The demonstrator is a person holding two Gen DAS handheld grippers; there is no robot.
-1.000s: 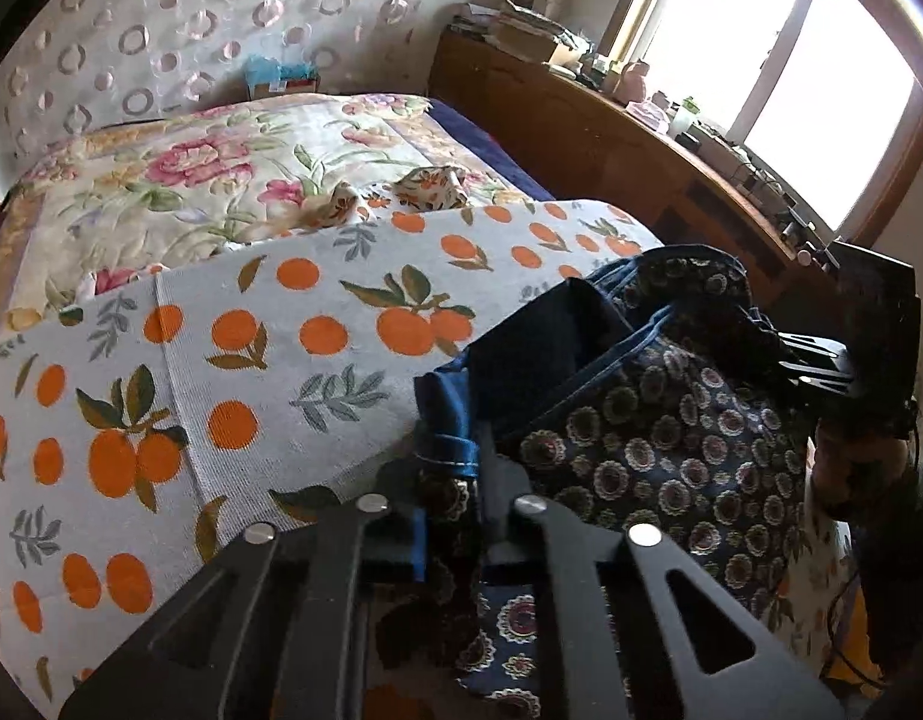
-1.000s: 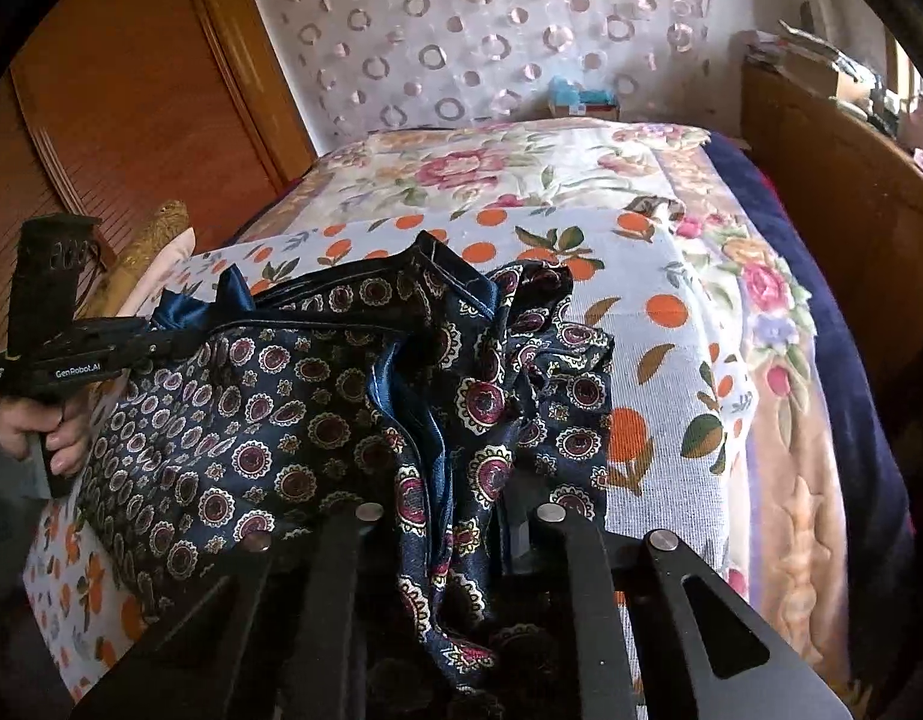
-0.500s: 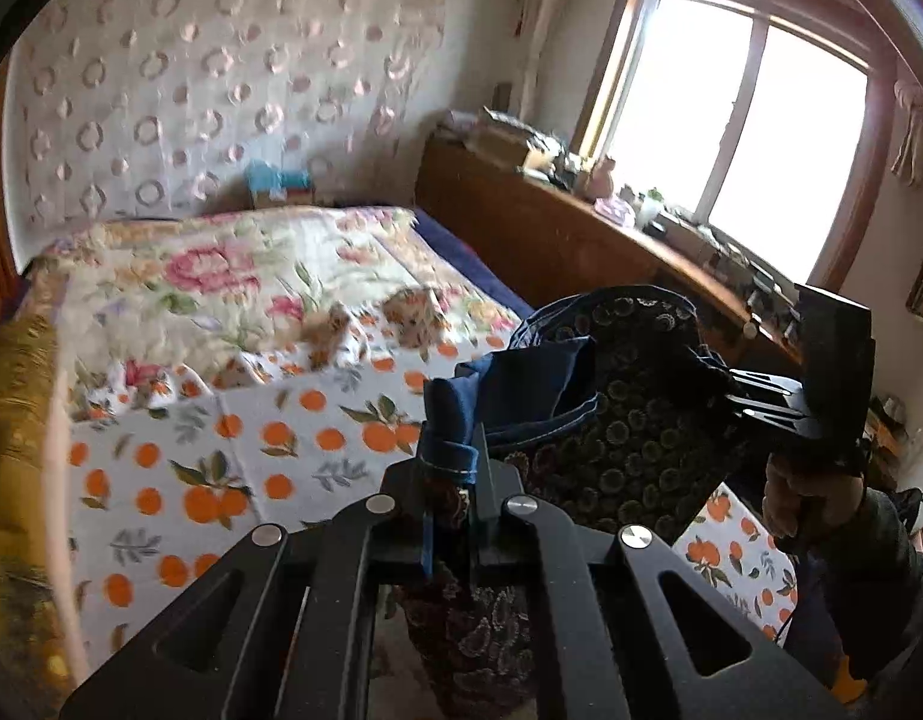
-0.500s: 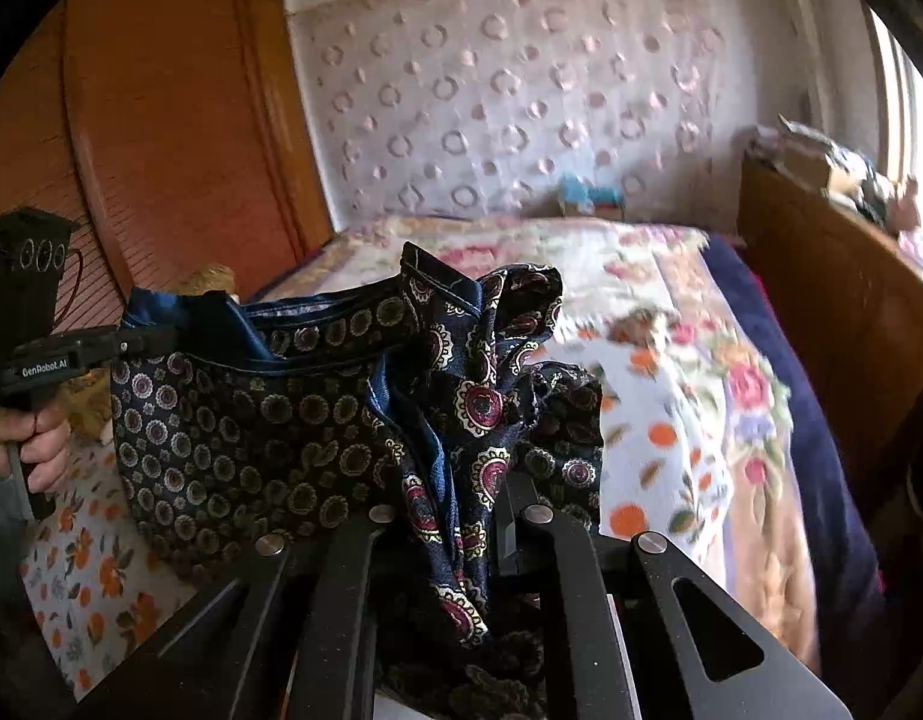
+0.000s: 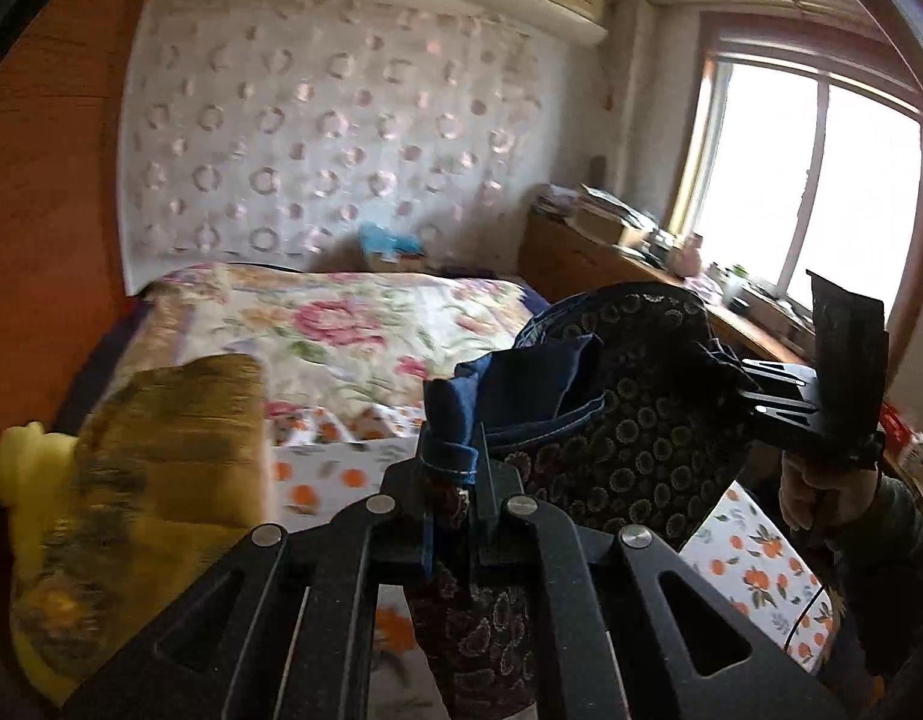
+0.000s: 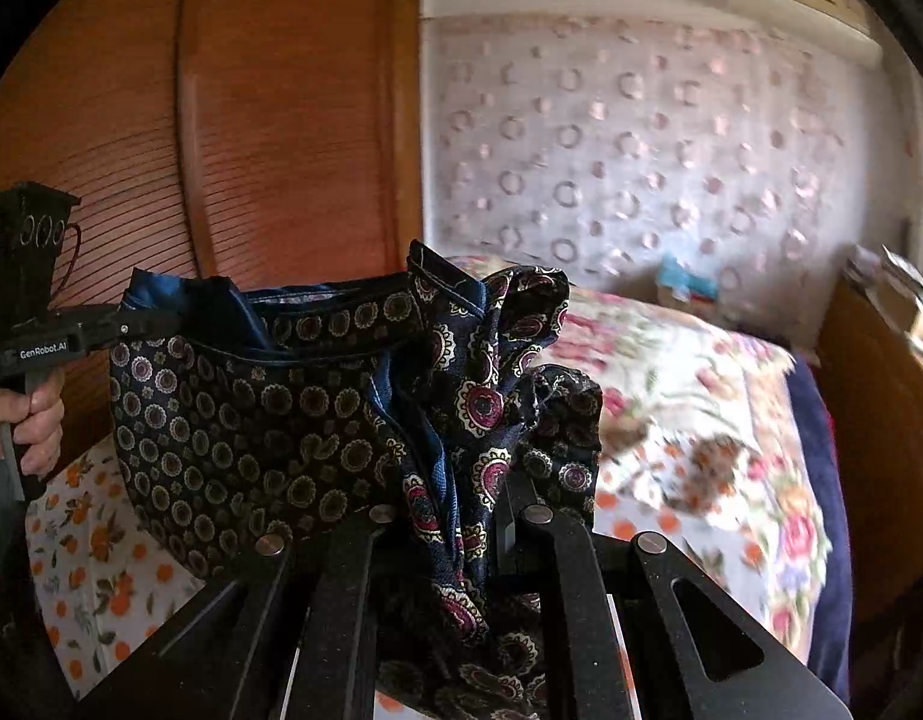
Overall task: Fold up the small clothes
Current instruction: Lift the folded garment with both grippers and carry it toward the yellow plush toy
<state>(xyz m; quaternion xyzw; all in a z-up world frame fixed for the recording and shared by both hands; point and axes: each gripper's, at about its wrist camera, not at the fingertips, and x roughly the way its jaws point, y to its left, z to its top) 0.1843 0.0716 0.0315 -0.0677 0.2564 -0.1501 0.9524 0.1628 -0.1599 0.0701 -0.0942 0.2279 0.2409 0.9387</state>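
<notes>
A small dark blue garment [image 5: 629, 420] with a round medallion print and a plain blue lining hangs in the air between my two grippers, above the bed. My left gripper [image 5: 455, 480] is shut on one top corner of it, the blue hem bunched between its fingers. My right gripper [image 6: 461, 510] is shut on the other top corner, with crumpled patterned cloth [image 6: 479, 408] spilling over its fingers. In the left wrist view the right gripper [image 5: 755, 396] shows at the right, held by a hand. In the right wrist view the left gripper [image 6: 125, 324] shows at the left.
Below lies the bed with an orange-print cloth [image 5: 755, 552] over a floral quilt [image 5: 341, 324]. A yellow-brown pillow [image 5: 155, 462] sits at the left. A wooden wardrobe [image 6: 251, 138] stands left of the bed, and a cluttered wooden sideboard [image 5: 587, 240] runs under the window.
Both grippers have risen and tilted up, lifting the garment off the orange-print cloth; it now hangs stretched between them, with the wall and window in view.
</notes>
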